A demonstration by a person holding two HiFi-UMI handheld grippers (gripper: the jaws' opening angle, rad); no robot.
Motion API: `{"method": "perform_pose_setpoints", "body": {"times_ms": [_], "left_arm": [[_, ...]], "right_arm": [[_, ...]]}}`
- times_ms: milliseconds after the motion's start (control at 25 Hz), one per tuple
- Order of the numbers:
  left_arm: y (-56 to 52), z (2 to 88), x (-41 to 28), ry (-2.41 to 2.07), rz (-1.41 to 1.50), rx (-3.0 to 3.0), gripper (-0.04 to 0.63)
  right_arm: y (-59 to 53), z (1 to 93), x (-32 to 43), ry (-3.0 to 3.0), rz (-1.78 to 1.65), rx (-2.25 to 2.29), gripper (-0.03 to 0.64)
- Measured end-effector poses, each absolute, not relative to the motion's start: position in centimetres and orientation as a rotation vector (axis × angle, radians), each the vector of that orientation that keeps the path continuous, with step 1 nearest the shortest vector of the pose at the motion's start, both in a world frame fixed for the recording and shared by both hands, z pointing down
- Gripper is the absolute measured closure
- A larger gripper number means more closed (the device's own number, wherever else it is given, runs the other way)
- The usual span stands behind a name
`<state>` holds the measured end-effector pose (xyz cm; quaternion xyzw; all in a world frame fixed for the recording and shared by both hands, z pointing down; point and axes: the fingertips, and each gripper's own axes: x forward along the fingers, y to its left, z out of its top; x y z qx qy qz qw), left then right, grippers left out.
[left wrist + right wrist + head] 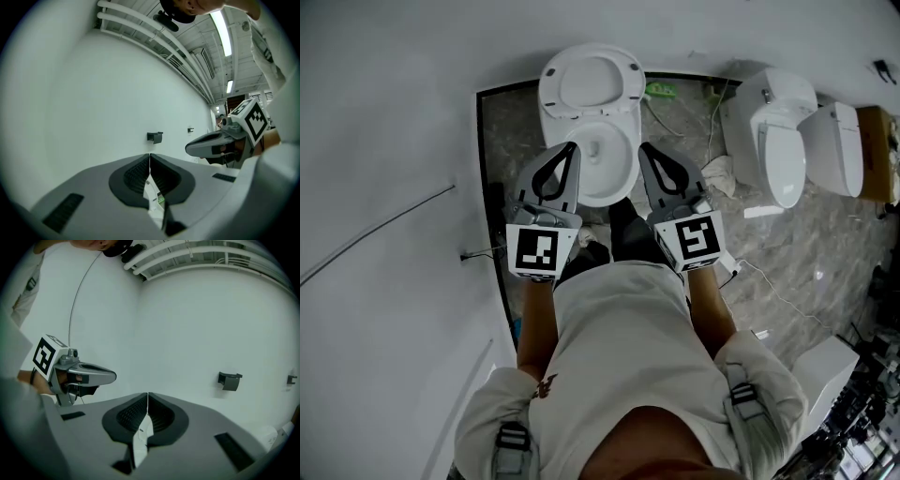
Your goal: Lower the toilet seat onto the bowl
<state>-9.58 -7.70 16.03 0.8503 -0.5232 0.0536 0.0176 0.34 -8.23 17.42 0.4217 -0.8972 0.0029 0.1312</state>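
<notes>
White toilet seat (551,94) stands raised, plain only in head view.

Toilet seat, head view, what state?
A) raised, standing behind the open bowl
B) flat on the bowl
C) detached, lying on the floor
A: the toilet seat stands up at the back, and the rim of the bowl below it is uncovered.

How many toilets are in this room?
3. One toilet, its seat up, stands in the corner ahead. A second toilet and third toilet stand side by side at the right. A white shape at lower right may be another.
</notes>
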Motion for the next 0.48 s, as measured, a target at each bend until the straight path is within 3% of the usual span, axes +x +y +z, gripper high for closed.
{"method": "perform_pose_setpoints", "body": {"times_ms": [480], "left_arm": [[-15.9,20.8,-8.4,-1.679,0.231,2.546,0.572]], "right_arm": [[-17.8,21.9,2.3,-2.598,0.034,1.143,0.594]]}}
